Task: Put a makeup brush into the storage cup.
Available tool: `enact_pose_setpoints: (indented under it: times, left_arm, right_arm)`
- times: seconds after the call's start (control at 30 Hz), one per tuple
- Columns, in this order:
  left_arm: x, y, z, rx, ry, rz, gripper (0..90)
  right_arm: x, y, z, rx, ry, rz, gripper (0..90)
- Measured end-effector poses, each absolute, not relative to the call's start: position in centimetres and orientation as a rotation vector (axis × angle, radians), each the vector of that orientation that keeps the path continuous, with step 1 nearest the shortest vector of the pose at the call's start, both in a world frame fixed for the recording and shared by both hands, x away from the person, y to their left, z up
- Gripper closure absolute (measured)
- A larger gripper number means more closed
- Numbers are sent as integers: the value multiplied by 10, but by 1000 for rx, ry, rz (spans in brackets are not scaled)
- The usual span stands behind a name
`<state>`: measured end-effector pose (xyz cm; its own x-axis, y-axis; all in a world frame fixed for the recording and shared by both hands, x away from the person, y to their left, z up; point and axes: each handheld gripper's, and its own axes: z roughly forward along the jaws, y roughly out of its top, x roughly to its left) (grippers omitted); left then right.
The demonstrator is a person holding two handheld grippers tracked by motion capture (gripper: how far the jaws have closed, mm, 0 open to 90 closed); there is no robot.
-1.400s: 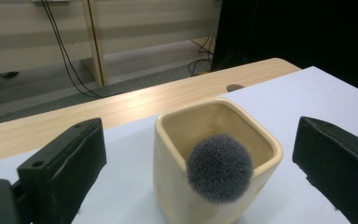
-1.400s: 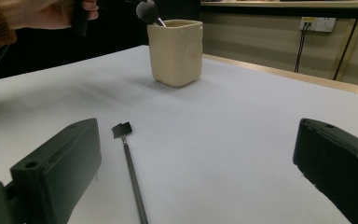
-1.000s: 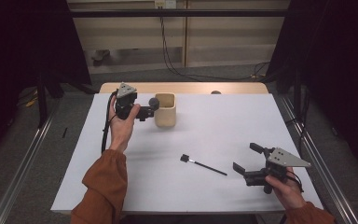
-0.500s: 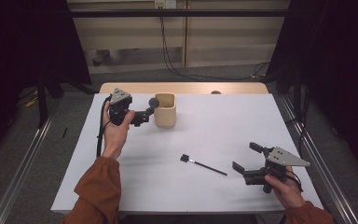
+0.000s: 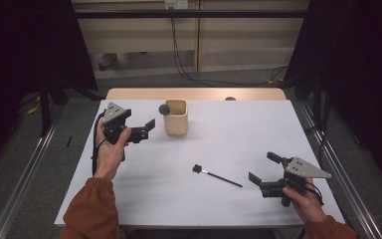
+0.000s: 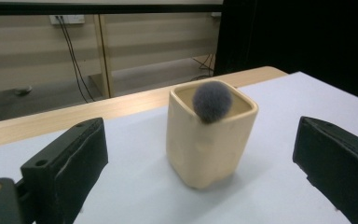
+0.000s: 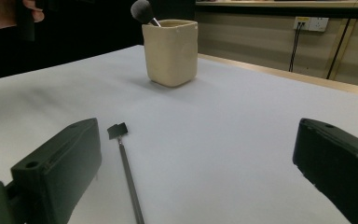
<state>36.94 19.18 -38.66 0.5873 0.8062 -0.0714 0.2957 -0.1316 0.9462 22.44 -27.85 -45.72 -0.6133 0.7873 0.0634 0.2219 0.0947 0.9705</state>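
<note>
Item: cream cup [image 5: 176, 117], squarish with rounded corners, glazed ceramic by its look, walls slightly uneven; it stands upright near the far edge of the white table [image 5: 238, 129]. Contents: one round brush [image 5: 164, 108], soft grey fluffy head, leaning over the cup's left rim, handle inside. Item: thin brush [image 5: 217, 176], slim dark handle with a small flat black head, lying loose on the table at centre, just ahead of the right gripper [image 5: 262, 169], which rests low with its jaws wide apart and holds nothing. The left gripper [image 5: 148, 127], raised in the hand just left of the cup, is likewise spread and empty, apart from cup and round brush. Table covering: smooth, matt, pale. Risks, as judged: the thin brush lies flat and narrow, so the jaws may scrape the table or pinch it at one end and let it swing or slip; the round brush leans outward and could tip out, or the light cup shift, if the left gripper knocks the rim.
</note>
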Motion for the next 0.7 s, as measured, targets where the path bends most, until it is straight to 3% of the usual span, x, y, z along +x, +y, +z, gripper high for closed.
enact_pose_setpoints:
  times: [0.7]
  left_arm:
    - [316,211,-392,1684,889,584,18]
  right_arm:
    - [224,-280,-458,977,1901,1543,5]
